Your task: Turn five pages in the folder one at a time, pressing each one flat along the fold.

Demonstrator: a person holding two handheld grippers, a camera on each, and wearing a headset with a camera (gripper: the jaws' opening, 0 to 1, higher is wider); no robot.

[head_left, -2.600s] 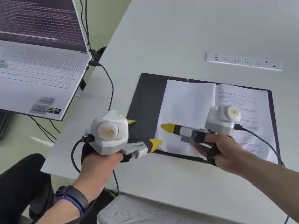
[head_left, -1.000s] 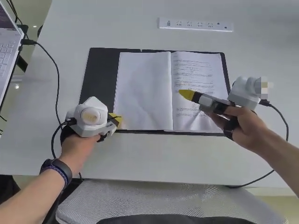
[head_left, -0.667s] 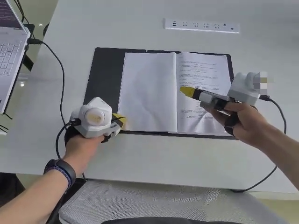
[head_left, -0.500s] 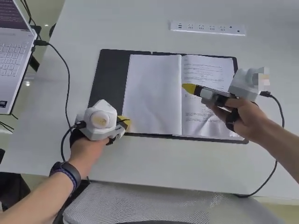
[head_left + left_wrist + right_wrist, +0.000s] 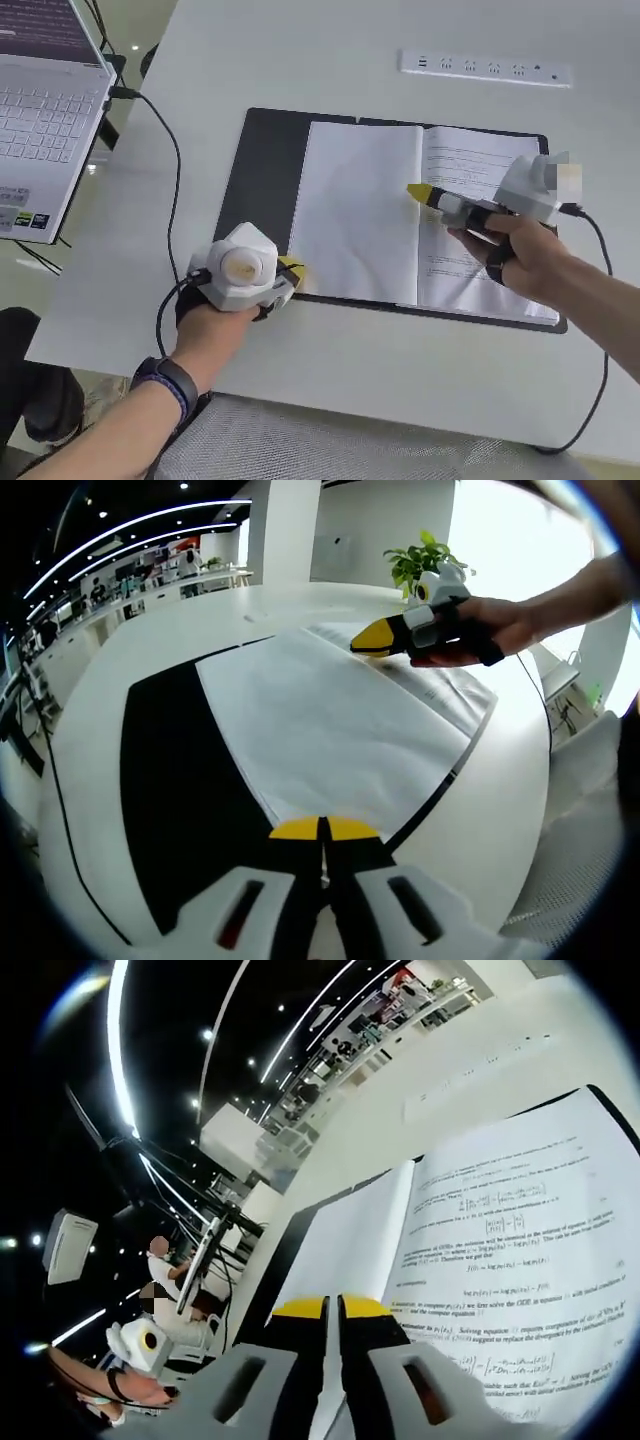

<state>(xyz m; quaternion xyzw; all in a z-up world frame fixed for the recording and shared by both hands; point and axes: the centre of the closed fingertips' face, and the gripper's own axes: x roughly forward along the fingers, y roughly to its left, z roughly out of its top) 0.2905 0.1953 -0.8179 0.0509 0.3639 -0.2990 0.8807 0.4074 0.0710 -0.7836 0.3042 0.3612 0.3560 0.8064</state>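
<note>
the folder (image 5: 265,170) lies open on the white table (image 5: 300,60), with table showing on every side. its fold runs 12 to 6, its long axis 9 to 3. a laptop (image 5: 40,90) sits at 10 and a power strip (image 5: 485,68) at 1. the left gripper (image 5: 290,272), jaws closed and empty, is at the folder's near edge at 7. the right gripper (image 5: 420,192), jaws closed and empty, points at the fold.
</note>
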